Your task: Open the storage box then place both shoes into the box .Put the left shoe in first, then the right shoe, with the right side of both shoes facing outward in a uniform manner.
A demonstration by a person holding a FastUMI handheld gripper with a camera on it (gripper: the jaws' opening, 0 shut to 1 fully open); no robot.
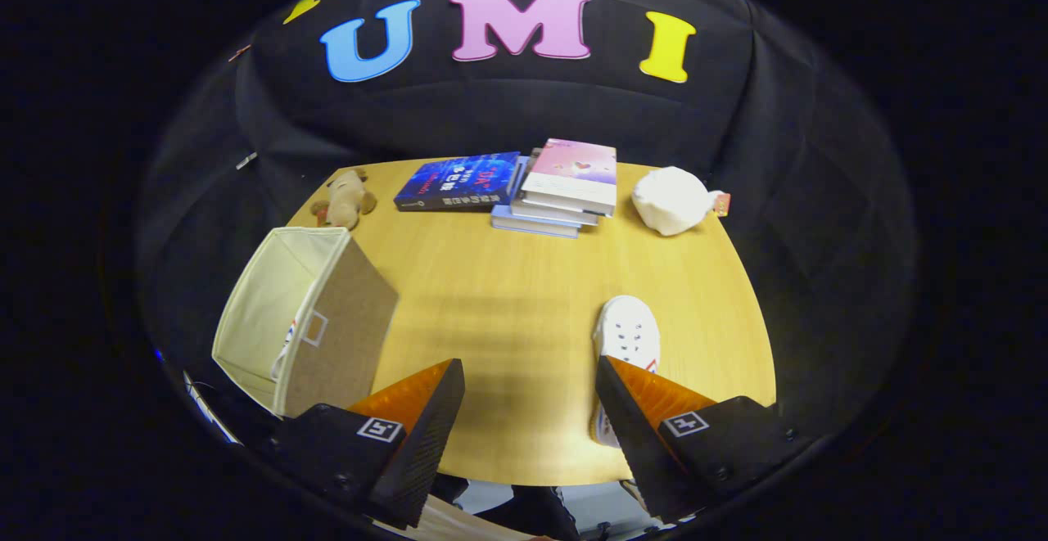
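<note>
My gripper (528, 385) hangs with fingers wide apart, holding nothing. The white canvas shoe (626, 336) lies just ahead of my right finger; it looks light and soft, so I'd pinch its stiffer heel collar. The beige fabric storage box (327, 320) stands open on the left.

A light wooden table (524, 295) stood against a black cloth wall (524, 119). At its far edge lay 4 books (524, 185), a brown plush toy (344, 200) and a white bundle (671, 200)
</note>
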